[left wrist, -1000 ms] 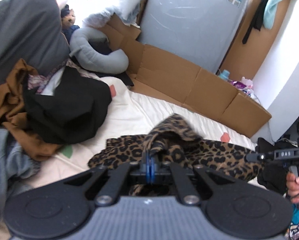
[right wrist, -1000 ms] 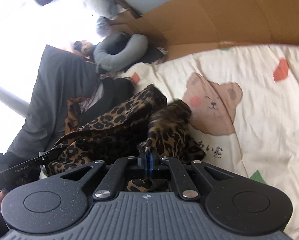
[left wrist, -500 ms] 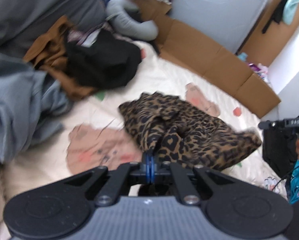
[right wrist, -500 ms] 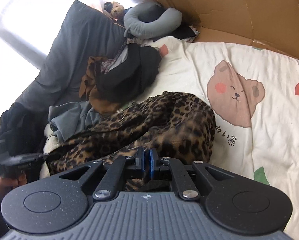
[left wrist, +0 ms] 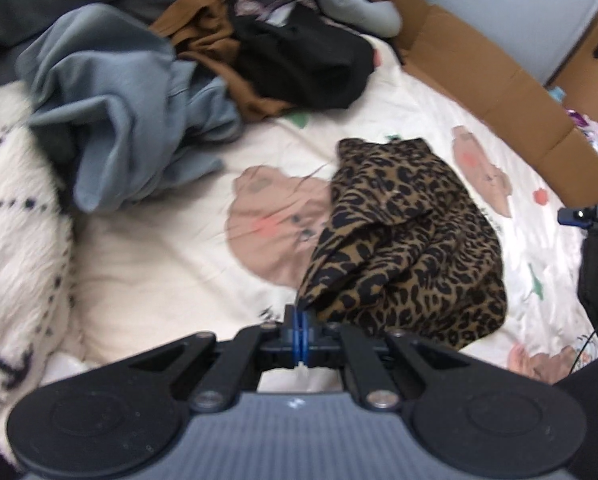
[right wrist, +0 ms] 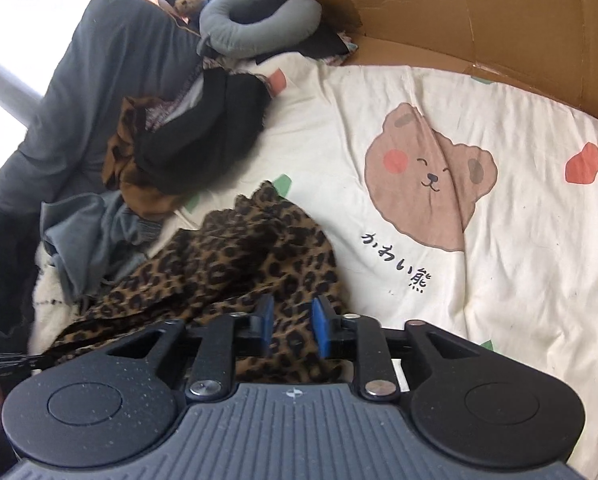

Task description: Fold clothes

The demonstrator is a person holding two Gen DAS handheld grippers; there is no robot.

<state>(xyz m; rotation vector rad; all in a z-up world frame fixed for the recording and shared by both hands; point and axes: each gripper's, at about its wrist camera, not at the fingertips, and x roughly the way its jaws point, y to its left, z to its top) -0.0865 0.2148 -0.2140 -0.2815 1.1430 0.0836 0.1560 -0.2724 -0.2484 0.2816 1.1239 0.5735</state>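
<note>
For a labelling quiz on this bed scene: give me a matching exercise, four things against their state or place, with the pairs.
Things:
1. left gripper
2. right gripper
3. leopard-print brown and black garment
4. grey U-shaped neck pillow

States or places:
A. open, pads apart
B. by the brown cardboard wall
C. shut on a fabric edge
D. crumpled on the cream bear-print sheet

Pairs: 1-C, 2-A, 3-D, 4-B

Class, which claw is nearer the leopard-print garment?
Left. The left claw is shut on a corner of the leopard-print garment; the right claw is open, poised just over it.
</note>
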